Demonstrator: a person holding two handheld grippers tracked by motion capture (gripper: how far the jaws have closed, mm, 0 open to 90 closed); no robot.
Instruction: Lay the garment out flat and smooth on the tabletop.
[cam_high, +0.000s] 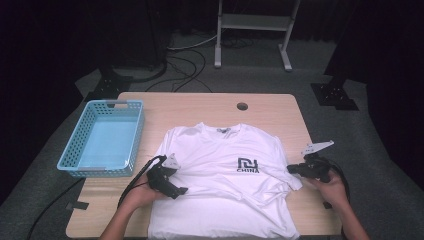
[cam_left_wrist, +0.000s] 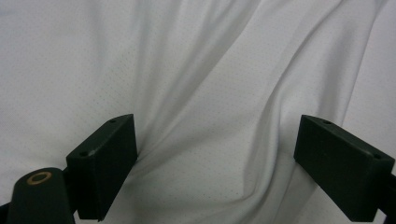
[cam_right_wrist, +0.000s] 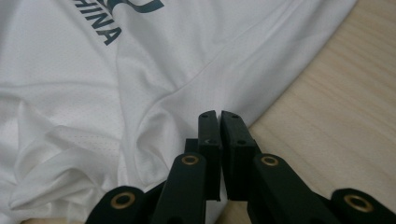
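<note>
A white T-shirt with a dark "CHINA" logo lies face up on the wooden table. My left gripper hovers over the shirt's left side, and the left gripper view has its jaws wide open just above rumpled white fabric, nothing between them. My right gripper sits at the hem of the shirt's right sleeve. In the right gripper view its jaws stand almost together over the sleeve edge, with no cloth seen between them. The fabric is bunched below the sleeve.
A blue plastic basket, empty, stands at the table's left edge. A cable hole is near the far edge. Bare wood lies right of the sleeve. A metal stand and cables are on the floor behind.
</note>
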